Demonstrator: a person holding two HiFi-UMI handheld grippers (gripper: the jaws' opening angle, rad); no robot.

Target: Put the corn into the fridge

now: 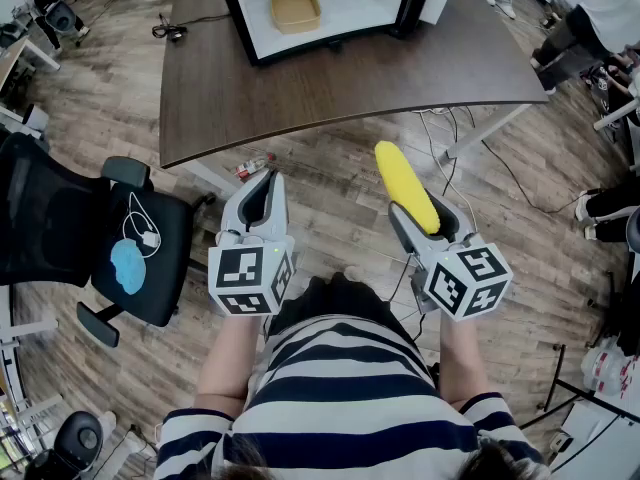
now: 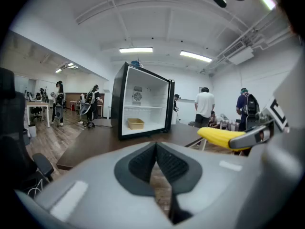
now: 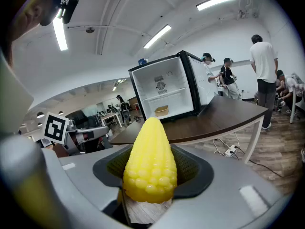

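Observation:
A yellow corn cob [image 1: 405, 185] sticks forward out of my right gripper [image 1: 428, 218], whose jaws are shut on its thick end; in the right gripper view the corn [image 3: 150, 162] fills the space between the pads. My left gripper [image 1: 262, 196] is held beside it, shut, with nothing between its pads [image 2: 157, 162]. Ahead on the dark brown table [image 1: 340, 78] stands a small black fridge [image 1: 320, 8] with its door open and a tan tray [image 1: 296, 9] inside. Both grippers hover over the floor, short of the table's near edge.
A black office chair [image 1: 100, 238] stands at my left. Cables and a power strip lie on the wood floor under the table [image 1: 450, 168]. Several people stand or sit around the room [image 3: 263, 75].

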